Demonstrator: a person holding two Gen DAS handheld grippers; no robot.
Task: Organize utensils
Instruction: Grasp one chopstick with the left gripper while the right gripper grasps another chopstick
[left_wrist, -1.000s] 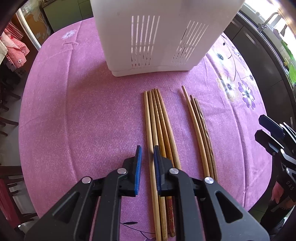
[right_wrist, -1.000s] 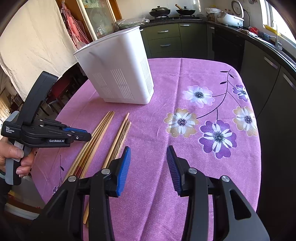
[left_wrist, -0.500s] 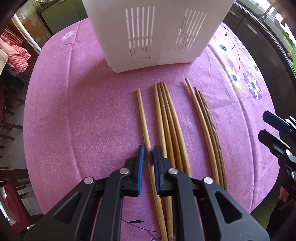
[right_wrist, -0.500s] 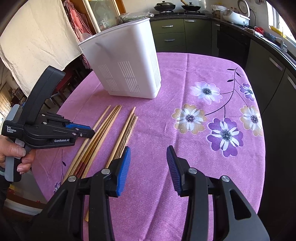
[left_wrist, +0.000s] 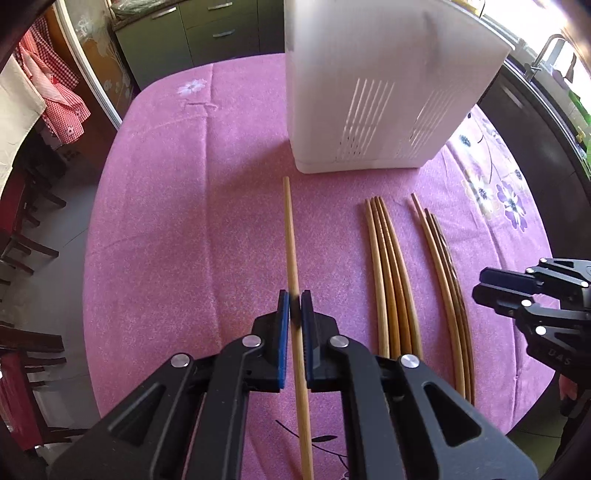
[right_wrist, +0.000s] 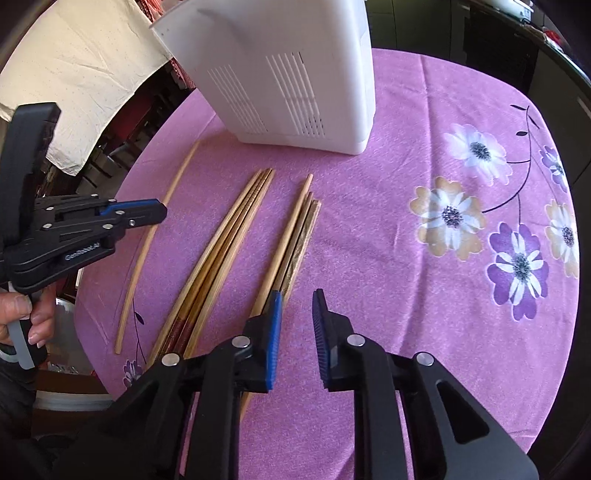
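Note:
My left gripper is shut on a single light bamboo chopstick, which points toward the white slotted holder. In the right wrist view the chopstick looks to lie low over the cloth, under the left gripper. A bundle of several brown chopsticks and a second smaller bundle lie on the cloth to its right. My right gripper is open and empty, hovering over the near end of the smaller bundle.
The round table has a purple floral cloth. The white holder stands at its far side. Chairs stand to the left of the table, dark kitchen cabinets to the right.
My left gripper has closed on one chopstick and carried it left, away from the main bundle. The right gripper has moved closer to the smaller bundle, still open.

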